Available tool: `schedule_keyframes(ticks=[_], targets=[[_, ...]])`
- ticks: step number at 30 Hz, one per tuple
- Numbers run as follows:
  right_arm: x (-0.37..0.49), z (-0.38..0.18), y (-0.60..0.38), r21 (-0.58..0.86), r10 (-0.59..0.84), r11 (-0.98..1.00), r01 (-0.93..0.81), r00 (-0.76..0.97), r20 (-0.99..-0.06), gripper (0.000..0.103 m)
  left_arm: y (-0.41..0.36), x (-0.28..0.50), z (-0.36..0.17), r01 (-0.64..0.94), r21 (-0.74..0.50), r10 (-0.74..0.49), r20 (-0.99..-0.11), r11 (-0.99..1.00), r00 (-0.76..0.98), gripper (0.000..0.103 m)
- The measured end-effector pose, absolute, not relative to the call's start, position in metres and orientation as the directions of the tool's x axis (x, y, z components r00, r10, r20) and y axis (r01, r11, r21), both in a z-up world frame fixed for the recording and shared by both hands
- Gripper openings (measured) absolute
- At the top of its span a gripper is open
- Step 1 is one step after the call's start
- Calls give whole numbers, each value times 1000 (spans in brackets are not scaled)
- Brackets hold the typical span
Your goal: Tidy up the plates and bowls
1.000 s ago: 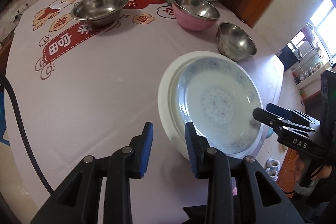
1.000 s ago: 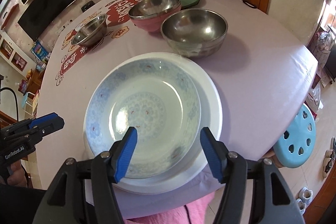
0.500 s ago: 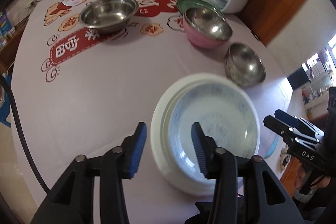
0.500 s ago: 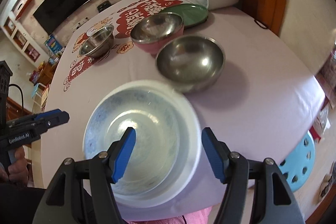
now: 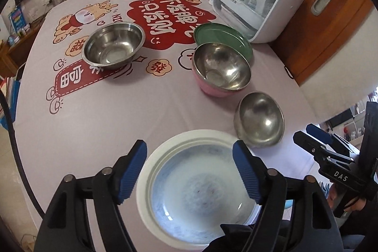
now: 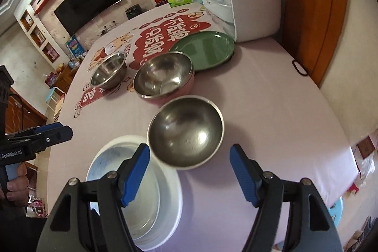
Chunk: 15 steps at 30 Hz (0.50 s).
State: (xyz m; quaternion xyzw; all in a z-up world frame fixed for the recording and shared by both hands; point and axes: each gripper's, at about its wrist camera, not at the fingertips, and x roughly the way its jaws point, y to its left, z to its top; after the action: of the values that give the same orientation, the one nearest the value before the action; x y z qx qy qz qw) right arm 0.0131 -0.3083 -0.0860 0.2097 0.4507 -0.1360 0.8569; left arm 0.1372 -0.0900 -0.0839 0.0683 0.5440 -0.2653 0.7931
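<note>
Plates: three; blue-patterned plate (image 5: 198,195) stacked in white plate (image 5: 151,157) before you, green plate (image 5: 222,37) far.
Bowls: three steel bowls (image 5: 113,49), one nested in pink bowl (image 5: 212,90).
Your left gripper (image 5: 189,171): just widened, empty.
Your right gripper (image 6: 191,174): just widened, empty.

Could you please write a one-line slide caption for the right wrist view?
Open right gripper hovers over a steel bowl beside stacked plates.
</note>
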Motion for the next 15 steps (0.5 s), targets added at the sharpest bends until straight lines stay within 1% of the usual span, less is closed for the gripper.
schedule_keyframes(ticks=[2, 11, 15], targets=[[16, -86, -319, 246, -27, 882, 402, 564, -826, 71, -101, 141, -84, 489, -185, -343, -904, 852, 255, 79], [26, -82, -368, 238, 12, 919, 315, 580, -815, 71, -144, 159, -82, 415, -189, -317, -910, 890, 267, 80], [34, -78, -396, 294, 51, 904, 310, 604, -795, 71, -155, 171, -78, 378, -182, -295, -917, 908, 268, 80]])
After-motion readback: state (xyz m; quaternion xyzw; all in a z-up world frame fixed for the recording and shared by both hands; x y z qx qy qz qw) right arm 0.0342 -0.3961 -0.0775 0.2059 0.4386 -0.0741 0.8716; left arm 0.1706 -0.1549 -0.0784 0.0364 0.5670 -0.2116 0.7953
